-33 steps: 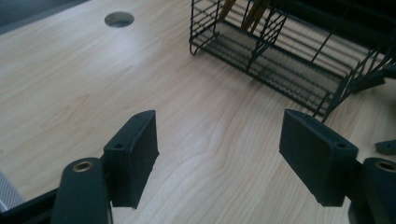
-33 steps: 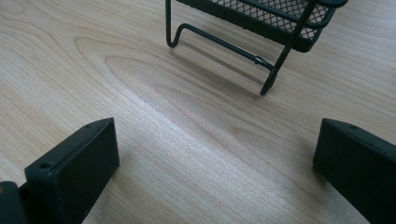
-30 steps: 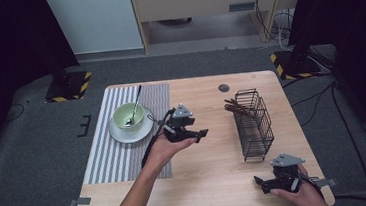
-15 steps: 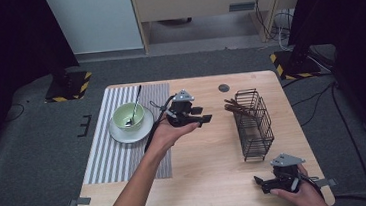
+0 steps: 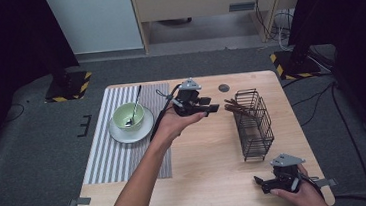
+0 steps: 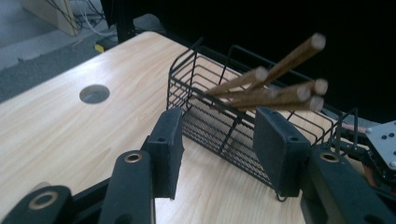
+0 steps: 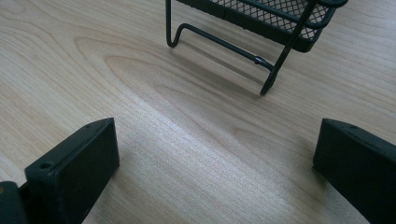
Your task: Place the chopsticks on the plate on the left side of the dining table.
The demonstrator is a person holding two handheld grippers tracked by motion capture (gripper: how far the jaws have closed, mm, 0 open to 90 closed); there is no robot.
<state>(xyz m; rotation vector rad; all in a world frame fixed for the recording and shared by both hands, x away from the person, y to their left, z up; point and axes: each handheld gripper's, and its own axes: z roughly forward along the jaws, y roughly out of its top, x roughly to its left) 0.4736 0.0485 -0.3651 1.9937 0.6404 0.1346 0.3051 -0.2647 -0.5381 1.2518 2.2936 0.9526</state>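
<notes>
Hovering above the pale wooden table [image 5: 200, 151], the left gripper [image 5: 210, 108] is held level in the person's left hand [image 5: 175, 123], its black jaws aimed at the black wire basket [image 5: 254, 123]. The jaws have just been closing and now stand partly apart with nothing between them; in the left gripper view the pads [image 6: 169, 144] frame the basket's near end without touching it. Several brown wooden sticks [image 5: 237, 107] are seen lying slanted inside the basket, their round ends poking out over its rim towards the left gripper. The basket stands upright on the right half of the table, just beside a small round hole [image 5: 224, 87] in the tabletop.

The right gripper [image 5: 262, 182] is held low at the near right corner of the table in the right hand [image 5: 299, 195], and its jaws are spread wide and empty; in the right gripper view only bare wood lies between them, with the basket's wire foot [image 7: 219, 44] farther off.

On the left, a grey and white striped mat [image 5: 105, 160] is laid out, and on it a white saucer [image 5: 123, 134] carries a pale green bowl [image 5: 122, 119] with a metal spoon [image 5: 135, 106] leaning in it.
</notes>
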